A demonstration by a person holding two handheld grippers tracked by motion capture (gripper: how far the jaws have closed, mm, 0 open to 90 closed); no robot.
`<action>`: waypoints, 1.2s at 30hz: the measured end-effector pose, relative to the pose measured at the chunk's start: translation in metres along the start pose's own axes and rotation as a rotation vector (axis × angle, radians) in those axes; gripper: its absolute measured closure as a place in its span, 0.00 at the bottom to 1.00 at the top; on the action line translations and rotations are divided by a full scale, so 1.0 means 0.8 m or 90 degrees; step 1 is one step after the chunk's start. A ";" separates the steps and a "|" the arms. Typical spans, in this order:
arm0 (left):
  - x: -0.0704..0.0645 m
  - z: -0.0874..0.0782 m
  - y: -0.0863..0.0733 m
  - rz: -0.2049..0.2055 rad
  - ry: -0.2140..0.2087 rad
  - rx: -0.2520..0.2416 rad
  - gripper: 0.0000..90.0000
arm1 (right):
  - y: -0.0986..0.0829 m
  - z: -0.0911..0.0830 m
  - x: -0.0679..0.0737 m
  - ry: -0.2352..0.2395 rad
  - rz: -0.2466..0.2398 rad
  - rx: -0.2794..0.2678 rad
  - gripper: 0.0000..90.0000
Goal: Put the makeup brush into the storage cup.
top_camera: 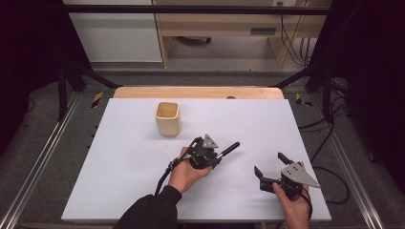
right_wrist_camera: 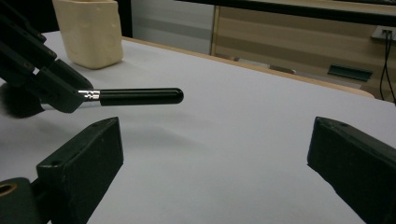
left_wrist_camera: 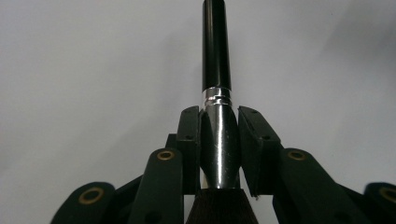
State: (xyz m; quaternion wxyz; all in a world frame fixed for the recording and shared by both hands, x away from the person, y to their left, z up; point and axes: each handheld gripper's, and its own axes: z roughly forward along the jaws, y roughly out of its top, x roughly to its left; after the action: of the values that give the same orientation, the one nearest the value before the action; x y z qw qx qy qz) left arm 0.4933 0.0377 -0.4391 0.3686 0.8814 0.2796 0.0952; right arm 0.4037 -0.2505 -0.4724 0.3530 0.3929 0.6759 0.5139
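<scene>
So the left tongs [top_camera: 216,155] sit mid-frame, clamped on a black makeup brush [left_wrist_camera: 216,88] (handle poking toward the right), while the right tongs [top_camera: 270,167] gape wide, lower right, well apart from it.

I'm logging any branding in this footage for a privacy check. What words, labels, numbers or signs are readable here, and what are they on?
None can be read.
Brush, held in the left gripper: black handle and silver band, no print visible.
Cup: plain cream sides, no print visible.
Right gripper: jaws open, grey plate blank.
Yellow-and-black hazard tape on the floor rail: stripes, no words.
Dark plate on the wooden cabinet: too small to read.
</scene>
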 end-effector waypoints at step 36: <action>0.036 -0.107 -0.034 0.020 -0.009 -0.025 0.79 | 0.088 0.084 0.145 0.078 -0.567 0.109 0.14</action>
State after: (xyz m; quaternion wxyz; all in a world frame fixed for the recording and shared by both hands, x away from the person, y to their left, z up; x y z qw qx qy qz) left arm 0.4737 0.1204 -0.3988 0.3862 0.8791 0.2608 0.1000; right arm 0.4232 -0.1070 -0.4274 0.4653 0.0607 0.8385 0.2769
